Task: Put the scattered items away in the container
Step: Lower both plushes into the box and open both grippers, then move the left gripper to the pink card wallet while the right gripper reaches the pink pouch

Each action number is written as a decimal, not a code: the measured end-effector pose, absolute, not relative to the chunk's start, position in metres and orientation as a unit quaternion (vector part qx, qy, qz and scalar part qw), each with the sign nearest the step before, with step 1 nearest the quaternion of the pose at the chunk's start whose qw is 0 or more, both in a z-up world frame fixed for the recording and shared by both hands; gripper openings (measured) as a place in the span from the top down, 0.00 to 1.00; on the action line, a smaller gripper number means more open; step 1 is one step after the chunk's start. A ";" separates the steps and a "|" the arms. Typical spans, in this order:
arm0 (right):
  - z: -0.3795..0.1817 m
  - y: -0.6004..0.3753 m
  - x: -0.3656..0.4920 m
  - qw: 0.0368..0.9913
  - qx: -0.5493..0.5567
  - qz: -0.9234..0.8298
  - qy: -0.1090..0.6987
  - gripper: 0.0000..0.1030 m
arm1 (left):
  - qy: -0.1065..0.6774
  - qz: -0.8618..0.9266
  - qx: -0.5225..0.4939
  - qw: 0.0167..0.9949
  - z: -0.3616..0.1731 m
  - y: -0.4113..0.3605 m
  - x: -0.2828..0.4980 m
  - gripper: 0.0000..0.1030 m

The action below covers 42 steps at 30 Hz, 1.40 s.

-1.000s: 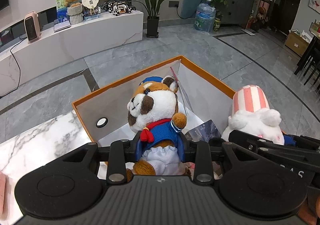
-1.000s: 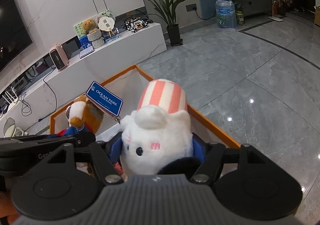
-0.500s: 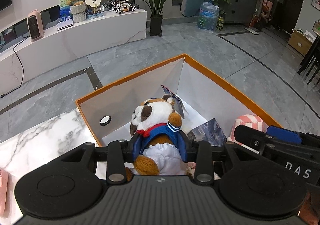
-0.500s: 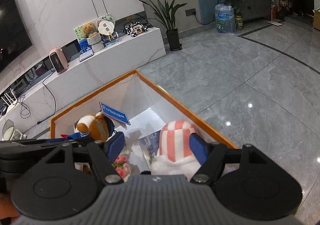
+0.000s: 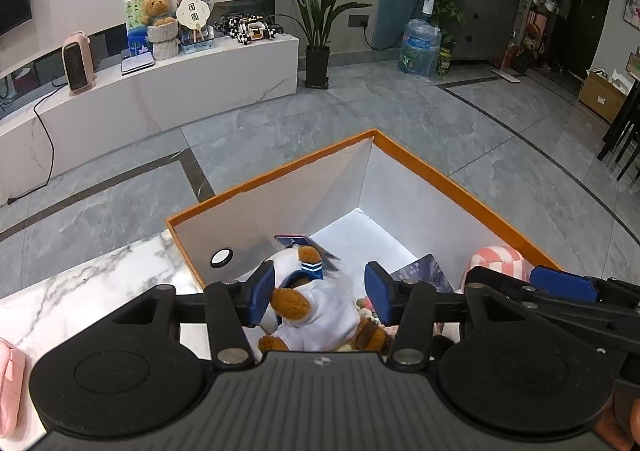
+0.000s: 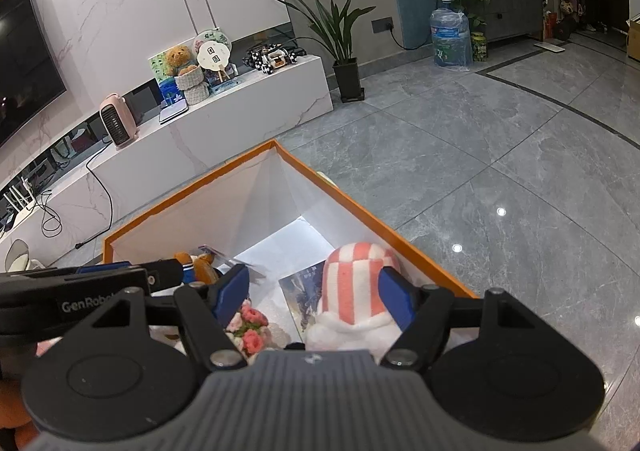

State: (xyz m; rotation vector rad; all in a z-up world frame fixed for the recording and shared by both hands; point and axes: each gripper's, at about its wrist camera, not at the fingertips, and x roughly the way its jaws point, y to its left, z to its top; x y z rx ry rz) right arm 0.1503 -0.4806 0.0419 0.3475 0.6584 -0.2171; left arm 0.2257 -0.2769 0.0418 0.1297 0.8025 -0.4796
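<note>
An orange-rimmed box point(image 5: 440, 171) with white walls stands on the marble table point(image 5: 80, 291). A red panda plush point(image 5: 316, 303) in a white and blue sailor outfit lies tipped forward inside it. My left gripper point(image 5: 320, 293) straddles the plush. Its jaws are opening, and a gap shows at the right pad. A white plush with a pink-striped hat point(image 6: 356, 291) sits in the box's right side. My right gripper point(image 6: 313, 291) is open around it: the hat is against the right pad and well clear of the left one.
A dark booklet point(image 6: 304, 287) and pink fabric flowers point(image 6: 250, 325) lie on the box floor. A pink item point(image 5: 10, 379) lies at the table's left edge. Beyond the box are grey floor tiles, a white TV bench point(image 5: 180, 91) and a potted plant point(image 5: 318, 35).
Both plush toys have sunk from above the rim into the box. The panda has tipped forward out of the left pads, which have spread. The striped plush has dropped between the right pads.
</note>
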 end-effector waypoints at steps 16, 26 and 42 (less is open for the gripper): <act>0.070 -0.442 0.142 0.936 0.159 -0.091 0.300 0.28 | 0.367 -0.211 0.046 0.905 0.072 -0.227 0.209 0.43; 0.084 -0.405 0.141 0.941 0.139 -0.080 0.297 0.28 | 0.356 -0.172 0.034 0.918 0.094 -0.163 0.204 0.43; 0.087 -0.317 0.148 0.949 0.104 -0.033 0.297 0.28 | 0.362 -0.096 -0.004 0.927 0.087 -0.050 0.194 0.43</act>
